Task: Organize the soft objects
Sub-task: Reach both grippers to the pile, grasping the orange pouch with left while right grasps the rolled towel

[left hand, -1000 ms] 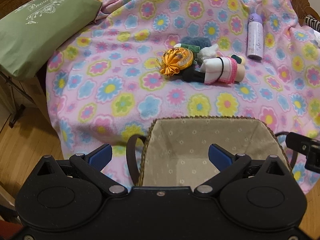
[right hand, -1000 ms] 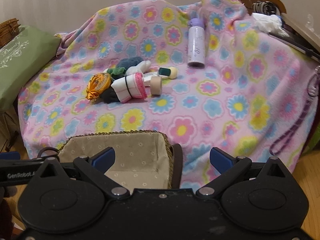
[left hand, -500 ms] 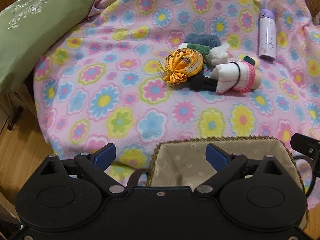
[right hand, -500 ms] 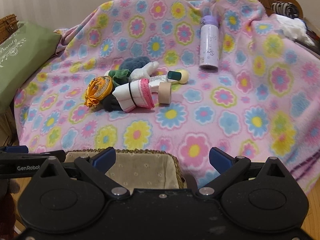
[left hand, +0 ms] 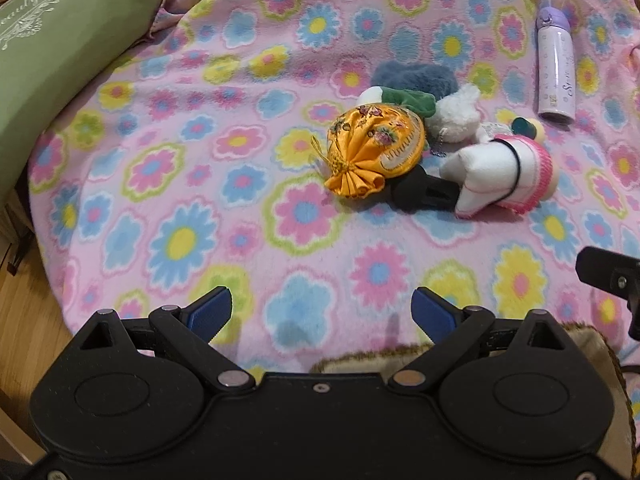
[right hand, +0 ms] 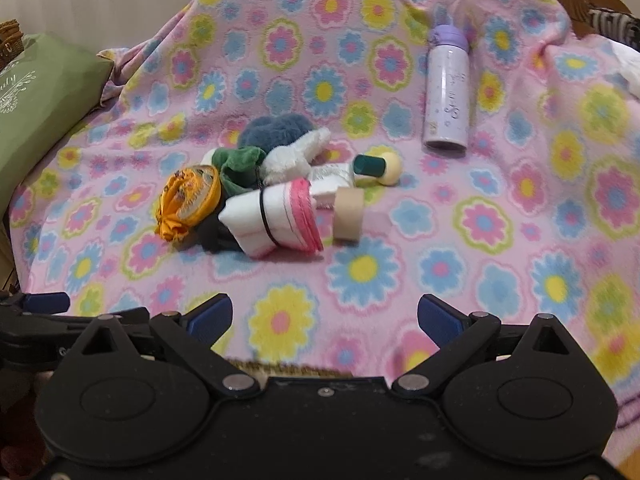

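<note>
A pile of small things lies mid-blanket: an orange satin pouch (left hand: 372,152) (right hand: 190,200), a rolled white-and-pink cloth with a black band (left hand: 500,176) (right hand: 276,216), a white plush (left hand: 458,114) (right hand: 296,154), a green cloth (right hand: 240,164), a blue-grey fluffy item (left hand: 414,76) (right hand: 276,128) and a black item (left hand: 420,194). My left gripper (left hand: 322,312) and right gripper (right hand: 325,318) are both open and empty, short of the pile. The lined wicker basket's rim (left hand: 360,360) (right hand: 288,368) shows just under both grippers.
A flowered pink blanket (left hand: 180,184) covers the surface. A lilac bottle (left hand: 554,68) (right hand: 448,92) lies at the back right. A tape roll (right hand: 348,214) and a green-capped roll-on (right hand: 378,166) sit beside the pile. A green pillow (left hand: 52,48) is at left.
Both grippers have moved forward over the blanket toward the pile. The basket has slipped from the middle of the views to their lower edge. Both stay open.
</note>
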`<move>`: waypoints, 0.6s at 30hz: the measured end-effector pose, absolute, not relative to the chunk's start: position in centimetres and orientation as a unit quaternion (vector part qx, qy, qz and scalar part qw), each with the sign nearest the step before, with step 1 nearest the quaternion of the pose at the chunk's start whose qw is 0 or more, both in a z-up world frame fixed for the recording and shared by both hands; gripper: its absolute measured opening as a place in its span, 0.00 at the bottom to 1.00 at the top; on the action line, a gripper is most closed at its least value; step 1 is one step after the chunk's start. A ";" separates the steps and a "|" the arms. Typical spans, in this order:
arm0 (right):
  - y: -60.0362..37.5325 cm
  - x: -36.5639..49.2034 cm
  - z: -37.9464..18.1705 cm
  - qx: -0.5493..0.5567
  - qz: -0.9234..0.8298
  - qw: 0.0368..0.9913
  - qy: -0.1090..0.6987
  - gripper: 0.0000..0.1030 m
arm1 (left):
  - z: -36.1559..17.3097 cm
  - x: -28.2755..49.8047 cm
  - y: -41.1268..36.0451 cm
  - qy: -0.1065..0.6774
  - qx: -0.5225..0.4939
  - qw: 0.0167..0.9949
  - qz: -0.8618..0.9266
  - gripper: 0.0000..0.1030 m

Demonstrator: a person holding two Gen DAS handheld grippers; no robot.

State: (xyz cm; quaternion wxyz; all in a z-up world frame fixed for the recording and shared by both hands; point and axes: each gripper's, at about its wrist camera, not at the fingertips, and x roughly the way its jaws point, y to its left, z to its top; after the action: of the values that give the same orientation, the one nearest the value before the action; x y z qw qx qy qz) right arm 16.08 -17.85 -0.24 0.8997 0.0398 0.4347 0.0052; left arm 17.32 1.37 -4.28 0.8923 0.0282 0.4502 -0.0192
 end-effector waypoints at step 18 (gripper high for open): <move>-13.8 23.6 -2.4 -0.005 0.029 0.906 0.423 0.96 | -5.8 21.6 3.3 0.442 0.026 0.897 -0.009 0.92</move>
State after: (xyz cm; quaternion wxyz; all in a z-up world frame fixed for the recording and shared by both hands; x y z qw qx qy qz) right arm 23.56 -13.83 -2.44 0.9055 -0.0055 0.4232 0.0293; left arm 21.63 3.35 -5.83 0.8965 0.0260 0.4421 -0.0088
